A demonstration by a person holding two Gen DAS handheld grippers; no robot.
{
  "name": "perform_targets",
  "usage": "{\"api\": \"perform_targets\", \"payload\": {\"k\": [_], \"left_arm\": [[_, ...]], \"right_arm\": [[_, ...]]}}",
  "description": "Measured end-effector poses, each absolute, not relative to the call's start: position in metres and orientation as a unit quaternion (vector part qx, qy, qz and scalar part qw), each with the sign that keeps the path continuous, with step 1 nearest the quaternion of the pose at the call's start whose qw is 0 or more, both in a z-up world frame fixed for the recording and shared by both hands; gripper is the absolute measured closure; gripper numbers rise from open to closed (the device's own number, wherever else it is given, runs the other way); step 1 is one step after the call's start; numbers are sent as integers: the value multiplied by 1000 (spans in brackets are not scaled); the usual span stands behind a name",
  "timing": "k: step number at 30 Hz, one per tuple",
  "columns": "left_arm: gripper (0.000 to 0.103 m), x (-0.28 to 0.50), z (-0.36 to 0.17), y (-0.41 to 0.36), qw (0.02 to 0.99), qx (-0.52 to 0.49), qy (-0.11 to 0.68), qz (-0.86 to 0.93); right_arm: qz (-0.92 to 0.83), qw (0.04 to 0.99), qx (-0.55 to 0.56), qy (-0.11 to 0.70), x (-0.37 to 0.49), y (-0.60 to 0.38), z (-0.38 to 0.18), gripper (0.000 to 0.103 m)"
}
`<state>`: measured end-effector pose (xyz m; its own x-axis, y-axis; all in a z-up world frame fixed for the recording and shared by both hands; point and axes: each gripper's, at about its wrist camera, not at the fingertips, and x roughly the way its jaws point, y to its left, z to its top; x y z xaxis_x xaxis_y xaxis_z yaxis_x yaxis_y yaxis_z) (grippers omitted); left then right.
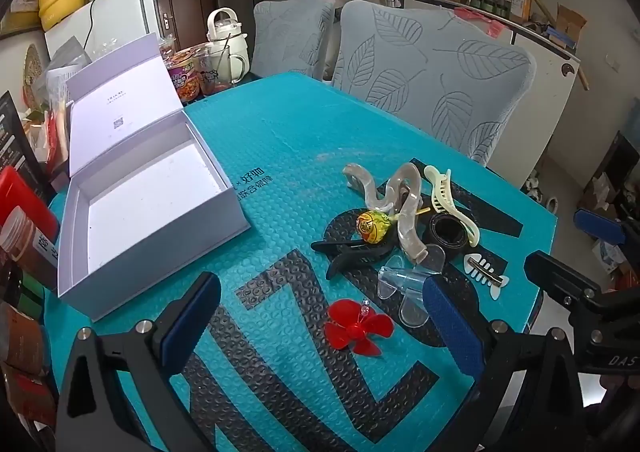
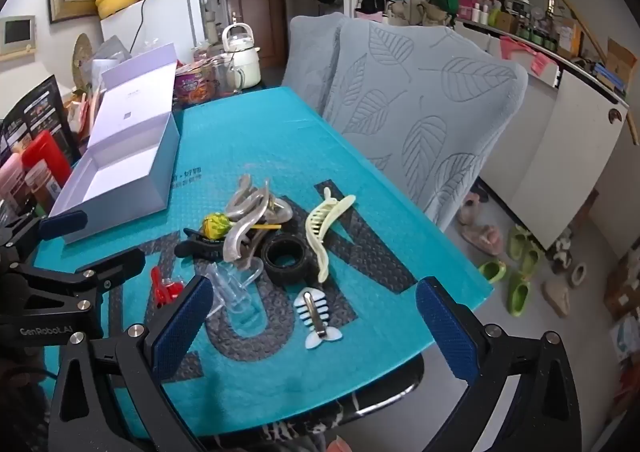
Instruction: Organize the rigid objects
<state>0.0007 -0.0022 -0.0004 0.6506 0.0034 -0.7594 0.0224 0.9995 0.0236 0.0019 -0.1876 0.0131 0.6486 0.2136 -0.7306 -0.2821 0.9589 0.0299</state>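
Observation:
A heap of small rigid things lies on the teal mat [image 1: 288, 156]: a red propeller [image 1: 357, 327], a clear plastic piece [image 1: 404, 280], a black hair claw [image 1: 352, 254], a lollipop [image 1: 374, 226], a wavy translucent clip [image 1: 404, 200], a cream hair claw [image 1: 448, 196], a black ring [image 1: 450, 232] and a fish-bone clip [image 1: 486, 276]. An open white box [image 1: 156, 208] stands empty at the left. My left gripper [image 1: 320, 328] hangs open over the propeller. My right gripper [image 2: 316, 326] is open above the fish-bone clip [image 2: 316, 312], beside the black ring [image 2: 286, 256] and cream claw [image 2: 322, 228]. Neither holds anything.
Two grey leaf-patterned chairs [image 1: 432, 72] stand behind the table. Kettle, cups and snack tubs [image 1: 200, 68] crowd the far left corner; packages [image 1: 24, 228] line the left edge. The mat's right edge [image 2: 460, 252] drops to a floor with slippers [image 2: 516, 272].

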Motion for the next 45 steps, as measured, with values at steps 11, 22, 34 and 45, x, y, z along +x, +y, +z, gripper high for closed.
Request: {"api": "perform_targets", "payload": {"k": [11,22,34,45], "left_arm": [[0,-11,-6,-28,910,19,414,-10],[0,-3,-5,0,905,2,425,-23],[0,-4,-5,4,903,-4,428,-24],[0,-8,-1,2,905,1,424,-28]], "right_arm": [[136,906,-47,398,1,-188,14,0],[133,903,-43,407,3,-190,9,0],[128,902,-38,411,3,-192,10,0],[127,904,-35,408,2,-193,11,0]]}}
